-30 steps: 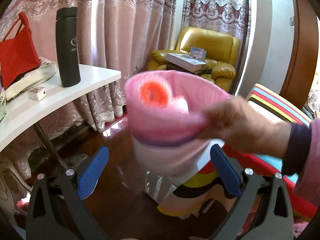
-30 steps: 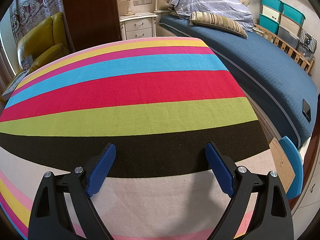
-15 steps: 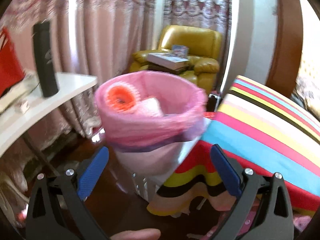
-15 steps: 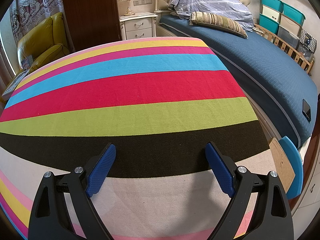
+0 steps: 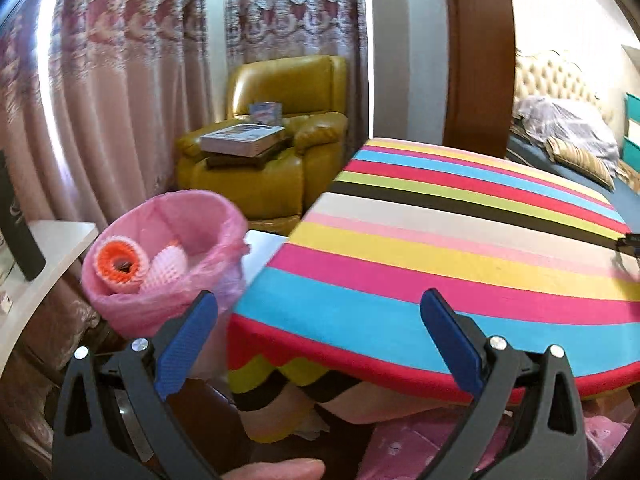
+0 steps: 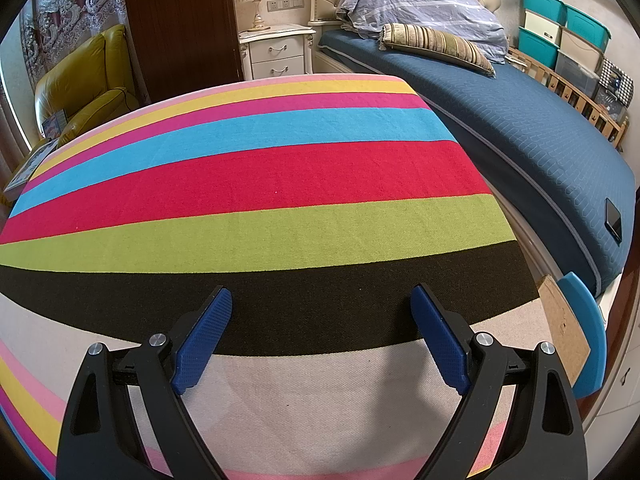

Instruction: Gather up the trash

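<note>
A bin lined with a pink bag (image 5: 132, 308) stands at the left of the striped table (image 5: 460, 248) in the left wrist view. Inside it lie an orange foam net roll (image 5: 119, 263) and a pale pink foam net (image 5: 166, 272). My left gripper (image 5: 318, 332) is open and empty, held above the table's near corner, with its left finger close in front of the bin. My right gripper (image 6: 322, 330) is open and empty, low over the striped tablecloth (image 6: 256, 184), which shows no trash on it.
A yellow armchair (image 5: 276, 168) with books (image 5: 242, 140) stands behind the bin by the curtains. A white side table (image 5: 48, 256) with a black flask (image 5: 18, 236) is at the left. A bed (image 6: 532, 132) lies to the right of the table, a nightstand (image 6: 276, 50) beyond.
The left gripper's view has swung right: the bin has moved to the left of the frame and the striped table fills the middle. The hand on the bin is gone. The right gripper has not moved.
</note>
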A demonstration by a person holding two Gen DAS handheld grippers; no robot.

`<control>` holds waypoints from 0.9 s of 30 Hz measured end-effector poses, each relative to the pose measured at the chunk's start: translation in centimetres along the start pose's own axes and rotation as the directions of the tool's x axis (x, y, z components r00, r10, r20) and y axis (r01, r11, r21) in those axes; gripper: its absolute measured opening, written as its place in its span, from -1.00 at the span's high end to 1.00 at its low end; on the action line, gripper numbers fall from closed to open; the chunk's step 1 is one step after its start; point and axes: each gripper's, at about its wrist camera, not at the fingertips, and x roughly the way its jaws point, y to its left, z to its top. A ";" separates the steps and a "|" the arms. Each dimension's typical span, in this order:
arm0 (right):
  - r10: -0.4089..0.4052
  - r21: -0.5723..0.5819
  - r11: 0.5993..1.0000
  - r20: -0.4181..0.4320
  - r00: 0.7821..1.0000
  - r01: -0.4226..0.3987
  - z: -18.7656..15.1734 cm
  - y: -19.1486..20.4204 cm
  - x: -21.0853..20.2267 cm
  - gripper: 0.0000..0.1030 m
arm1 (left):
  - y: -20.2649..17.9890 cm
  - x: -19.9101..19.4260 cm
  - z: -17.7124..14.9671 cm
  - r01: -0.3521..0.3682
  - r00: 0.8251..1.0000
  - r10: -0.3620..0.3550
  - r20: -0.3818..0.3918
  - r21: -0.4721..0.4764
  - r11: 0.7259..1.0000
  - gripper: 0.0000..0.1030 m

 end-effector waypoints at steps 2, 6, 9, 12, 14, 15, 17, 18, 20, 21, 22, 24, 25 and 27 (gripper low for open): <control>0.000 0.000 1.000 0.000 1.000 0.000 0.0 0.0 0.0 -0.66 | -0.9 -0.2 0.0 0.002 1.000 -0.002 0.006 0.019 1.000 -0.91; -0.004 0.006 1.000 0.000 1.000 0.004 0.0 0.0 0.0 -0.66 | -1.7 0.0 -0.5 0.002 1.000 -0.003 0.004 0.050 0.999 -0.91; -0.029 0.021 0.999 0.013 0.999 0.029 -0.5 1.6 -0.8 -0.65 | -2.5 0.1 -0.9 -0.001 1.000 0.000 0.003 0.076 0.997 -0.91; 0.081 -0.156 0.985 0.080 0.993 -0.068 -4.5 8.3 -4.9 -0.65 | -3.1 -0.3 -1.3 0.020 1.000 -0.021 0.016 0.085 0.996 -0.91; 0.193 -0.272 0.950 0.117 0.974 -0.155 -8.0 13.6 -8.4 -0.65 | -3.4 -0.6 -1.3 0.037 0.999 -0.040 0.024 0.095 0.995 -0.91; 0.244 -0.332 0.924 0.130 0.961 -0.190 -9.5 16.0 -9.9 -0.65 | -3.7 -0.8 -1.4 0.044 0.998 -0.047 0.032 0.100 0.994 -0.91; 0.319 -0.458 0.865 0.189 0.929 -0.204 -12.8 21.0 -13.3 -0.65 | -3.8 -1.1 -1.6 0.055 0.997 -0.059 0.042 0.102 0.993 -0.91; 0.349 -0.510 0.835 0.199 0.916 -0.208 -14.0 23.1 -14.6 -0.65 | -3.9 -1.4 -1.8 0.061 0.996 -0.066 0.053 0.099 0.993 -0.91; 0.405 -0.616 0.761 0.209 0.890 -0.201 -16.3 26.7 -16.9 -0.64 | -4.0 -1.9 -2.1 0.044 0.995 -0.053 0.085 0.104 0.994 -0.91; 0.418 -0.655 0.735 0.230 0.879 -0.177 -17.1 27.8 -17.8 -0.75 | -4.1 -2.2 -2.3 0.016 0.994 -0.028 0.105 0.117 0.993 -0.91; 0.430 -0.680 0.715 0.248 0.868 -0.160 -17.6 28.5 -18.4 -0.75 | -4.2 -2.2 -2.5 0.003 0.993 -0.017 0.114 0.124 0.992 -0.91; 0.441 -0.687 0.708 0.250 0.862 -0.163 -17.5 29.0 -18.8 -0.75 | -3.8 -2.1 -2.6 0.002 0.994 -0.015 0.112 0.120 0.993 -0.91; 0.447 -0.683 0.710 0.250 0.859 -0.170 -17.5 29.1 -18.9 -0.75 | -3.4 -1.8 -2.7 0.018 0.995 -0.028 0.094 0.104 0.994 -0.91; 0.451 -0.671 0.719 0.250 0.857 -0.183 -17.1 28.8 -18.8 -0.75 | -3.0 -1.5 -2.8 0.041 0.996 -0.048 0.074 0.090 0.995 -0.91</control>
